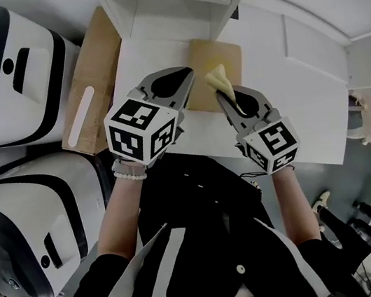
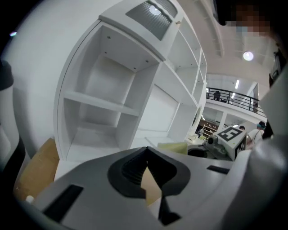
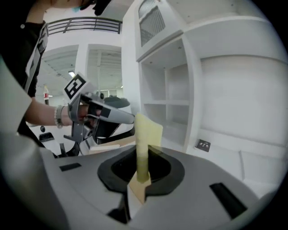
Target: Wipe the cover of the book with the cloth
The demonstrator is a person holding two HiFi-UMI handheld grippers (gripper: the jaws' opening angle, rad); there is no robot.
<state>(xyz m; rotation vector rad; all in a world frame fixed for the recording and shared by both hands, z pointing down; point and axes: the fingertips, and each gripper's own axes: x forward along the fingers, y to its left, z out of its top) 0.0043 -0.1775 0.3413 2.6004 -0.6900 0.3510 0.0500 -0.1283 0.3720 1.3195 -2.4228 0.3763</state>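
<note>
Right gripper (image 1: 225,98) clamps the yellow cloth (image 1: 220,80) above the brown book (image 1: 225,53) on the white table (image 1: 148,58), hiding its near edge; left gripper (image 1: 186,76), jaws together and empty, covers the book's left edge.

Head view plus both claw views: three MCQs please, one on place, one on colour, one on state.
1. Where is the brown book?
A. on the white table
B. on a shelf
C. on the floor

2. What colour is the cloth?
A. blue
B. pale yellow
C. red

3. What state is the left claw in?
A. wide open
B. shut on the cloth
C. shut, empty

Key: 1 A, the book lies flat on the tabletop; 2 B, a yellow strip stands up from the right claw; 3 C, its tips meet with nothing between them.
</note>
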